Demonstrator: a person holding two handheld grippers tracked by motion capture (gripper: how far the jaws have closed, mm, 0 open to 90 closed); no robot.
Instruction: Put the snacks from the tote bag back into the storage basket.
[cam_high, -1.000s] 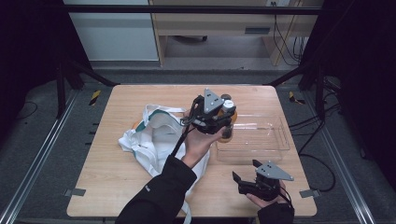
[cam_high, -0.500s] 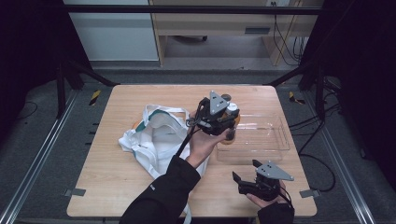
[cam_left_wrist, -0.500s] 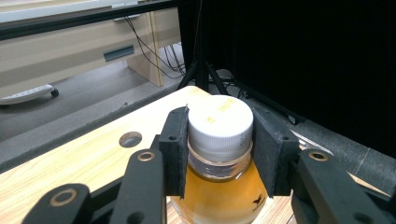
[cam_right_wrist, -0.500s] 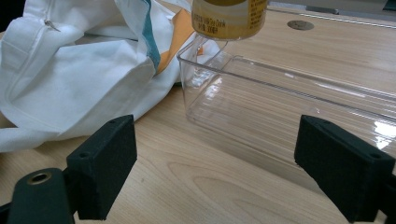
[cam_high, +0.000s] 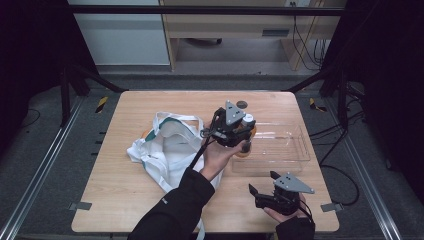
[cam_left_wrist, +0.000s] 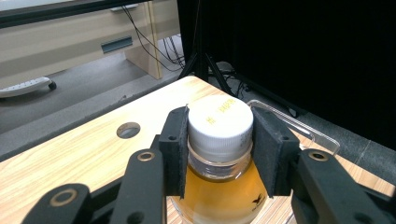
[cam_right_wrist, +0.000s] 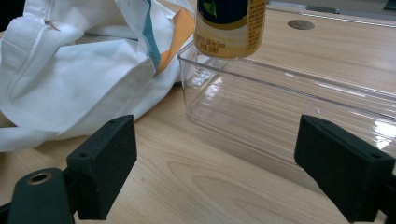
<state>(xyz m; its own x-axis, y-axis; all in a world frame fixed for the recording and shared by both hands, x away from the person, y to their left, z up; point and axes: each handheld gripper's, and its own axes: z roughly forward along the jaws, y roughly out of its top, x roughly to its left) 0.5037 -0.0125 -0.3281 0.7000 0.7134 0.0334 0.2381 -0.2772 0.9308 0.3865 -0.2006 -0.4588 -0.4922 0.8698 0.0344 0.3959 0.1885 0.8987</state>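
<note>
Bottle (cam_left_wrist: 219, 158): clear plastic, round, amber liquid, white ribbed screw cap w/ yellow print; label dark green/yellow. Held upright in air above near-left corner of tray, base clear of it.
L gripper (cam_left_wrist: 219, 140): black foam pads clamped on neck & cap, both sides.
Tray (cam_high: 280, 150): clear hard plastic, rectangular, low walls, glossy; on table, right half.
Bag (cam_high: 167, 150): white cloth, soft, crumpled, teal & orange trim; just left of tray.
R gripper (cam_high: 260, 192): jaws wide apart, nothing betw.; near front edge.
Table (cam_high: 125, 200): light wood-grain top, rounded corners.
</note>
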